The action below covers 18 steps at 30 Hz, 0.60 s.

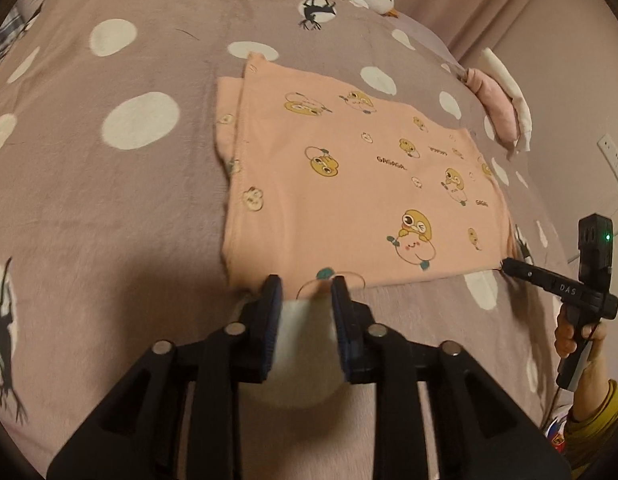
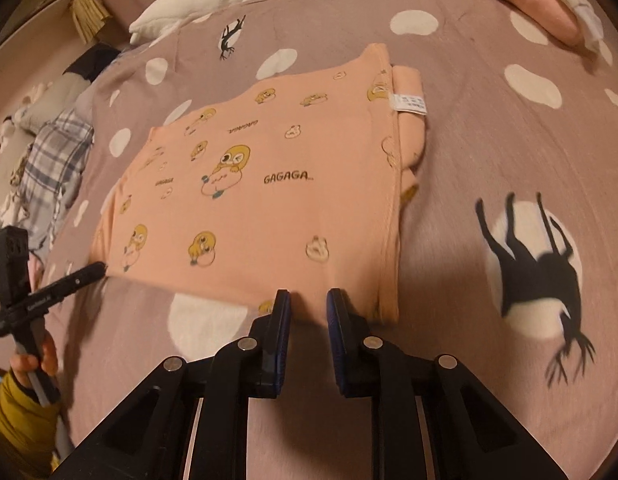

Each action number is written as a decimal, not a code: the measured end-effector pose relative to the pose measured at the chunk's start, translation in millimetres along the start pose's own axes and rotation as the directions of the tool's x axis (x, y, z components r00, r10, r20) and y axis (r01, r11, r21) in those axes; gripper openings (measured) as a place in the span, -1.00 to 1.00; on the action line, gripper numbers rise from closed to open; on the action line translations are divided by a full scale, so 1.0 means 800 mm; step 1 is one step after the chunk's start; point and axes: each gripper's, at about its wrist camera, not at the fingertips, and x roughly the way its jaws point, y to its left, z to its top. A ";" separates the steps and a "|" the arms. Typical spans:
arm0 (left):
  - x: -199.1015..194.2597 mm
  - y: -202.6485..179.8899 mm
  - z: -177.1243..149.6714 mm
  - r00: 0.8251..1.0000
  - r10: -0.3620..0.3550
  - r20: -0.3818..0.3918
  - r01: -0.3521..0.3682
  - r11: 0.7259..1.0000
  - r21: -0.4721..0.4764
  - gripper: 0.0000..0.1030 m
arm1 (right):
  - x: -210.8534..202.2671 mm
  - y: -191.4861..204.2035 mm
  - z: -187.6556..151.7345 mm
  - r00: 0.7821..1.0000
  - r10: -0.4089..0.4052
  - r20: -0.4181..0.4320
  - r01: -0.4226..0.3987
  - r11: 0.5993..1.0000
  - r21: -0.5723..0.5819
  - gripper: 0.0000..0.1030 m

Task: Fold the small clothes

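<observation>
On a mauve blanket (image 1: 109, 208) dotted with white spots and black bird figures lies a peach garment (image 1: 349, 184) printed with yellow cartoon chicks and the word GAGAGA, folded into a rough rectangle and flat on the bed. In the left wrist view, a bare stretch of blanket lies at nine o'clock; the garment fills the middle, its near edge just ahead of the left gripper (image 1: 307, 300), whose two dark fingers stand apart at six o'clock with only a white spot of the blanket and the garment's hem showing between them, nothing pinched. At about four o'clock the right gripper (image 1: 509, 266) reaches in, held by a hand (image 1: 577, 336) in a mustard sleeve (image 1: 605, 412), its tip at the garment's near corner; from here its jaws cannot be made out. A folded pink and white cloth (image 1: 505, 108) sits at two o'clock near the bed's edge. In the right wrist view, plaid fabric (image 2: 57, 160) lies at nine o'clock, the left gripper's tip touches the garment's corner at eight o'clock, and the right gripper's fingers (image 2: 283, 320) stand slightly apart at six o'clock, over the hem without clamping it. A white care label (image 2: 409, 105) shows at one o'clock.
</observation>
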 end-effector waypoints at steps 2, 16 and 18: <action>-0.014 0.002 0.001 1.000 0.019 0.022 -0.018 1.000 -0.024 0.14 | -0.004 0.014 -0.003 1.000 0.013 0.011 -0.013 1.000 -0.022 -0.60; 0.049 0.023 0.083 0.979 -0.204 0.019 0.201 0.940 -0.275 0.31 | 0.077 0.106 0.122 0.988 0.140 0.070 -0.135 0.989 -0.066 -0.51; 0.055 0.019 0.093 0.976 -0.214 0.023 0.212 0.935 -0.285 0.24 | 0.097 0.116 0.146 0.988 0.137 0.071 -0.133 0.989 -0.058 -0.51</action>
